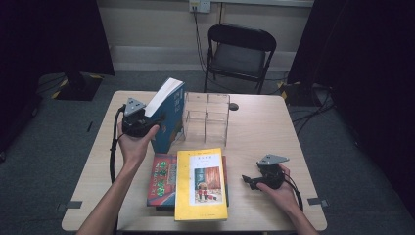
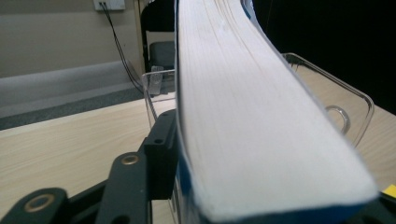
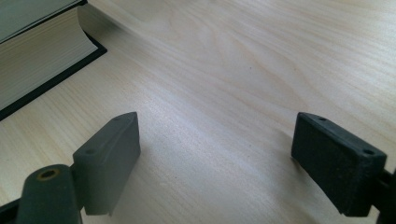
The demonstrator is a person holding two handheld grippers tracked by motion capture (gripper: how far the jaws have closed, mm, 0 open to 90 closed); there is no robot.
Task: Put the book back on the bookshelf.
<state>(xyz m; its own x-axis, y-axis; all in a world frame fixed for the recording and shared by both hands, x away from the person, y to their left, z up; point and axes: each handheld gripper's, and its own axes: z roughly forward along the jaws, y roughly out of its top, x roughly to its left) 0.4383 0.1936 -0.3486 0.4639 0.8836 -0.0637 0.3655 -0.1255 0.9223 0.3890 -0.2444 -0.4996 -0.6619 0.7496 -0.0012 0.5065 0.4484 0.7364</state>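
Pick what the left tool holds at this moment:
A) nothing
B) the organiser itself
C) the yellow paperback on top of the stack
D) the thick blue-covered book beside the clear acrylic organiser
D: the left tool is clamped on the thick blue-covered book, held upright beside the clear acrylic organiser.

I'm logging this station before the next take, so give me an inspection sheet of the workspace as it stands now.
Surface: light wooden table, bare at right.
Job's things: blue book held tilted beside the clear acrylic rack; yellow book lies on a red book at the near edge.
Clutter: small dark object behind the rack.
Grippers: left gripper shut on the blue book; right gripper open, low over bare table.
Cables: one trails from each gripper; more run down the wall and across the floor.
Surroundings: black folding chair, wall socket, dark curtains.
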